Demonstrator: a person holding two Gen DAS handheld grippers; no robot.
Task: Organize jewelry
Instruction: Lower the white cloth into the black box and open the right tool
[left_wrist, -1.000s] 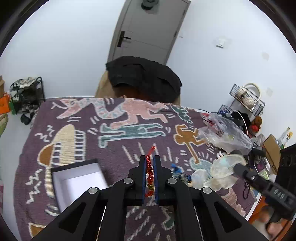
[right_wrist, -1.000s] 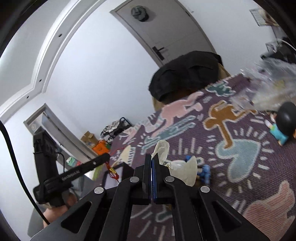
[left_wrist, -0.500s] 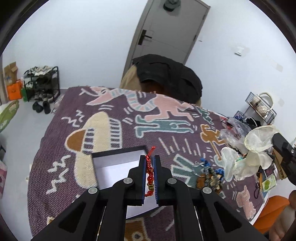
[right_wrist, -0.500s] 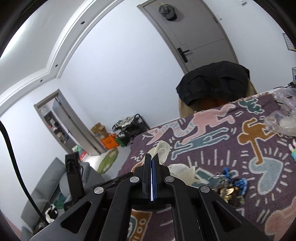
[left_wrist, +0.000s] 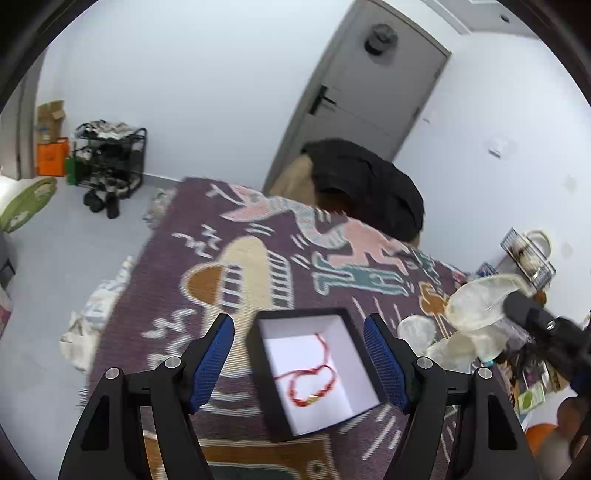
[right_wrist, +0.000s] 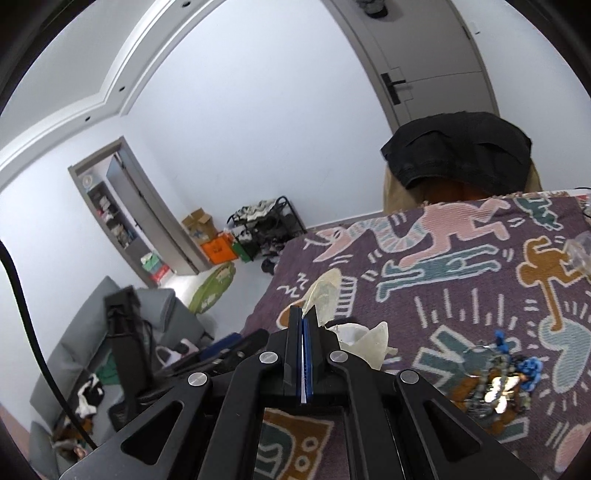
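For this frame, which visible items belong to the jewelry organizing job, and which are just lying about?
Part of the job:
- red string bracelet, lying in the box
- open black box
- jewelry pile on the patterned cloth
- clear pouch, pinched in the right gripper

Lying about:
- black garment on a chair
- shoe rack
- orange bag

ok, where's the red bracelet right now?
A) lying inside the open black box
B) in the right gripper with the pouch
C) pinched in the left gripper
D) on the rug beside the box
A: the red bracelet lies on the white floor of the box, and the left gripper stands open above it with nothing between its fingers.
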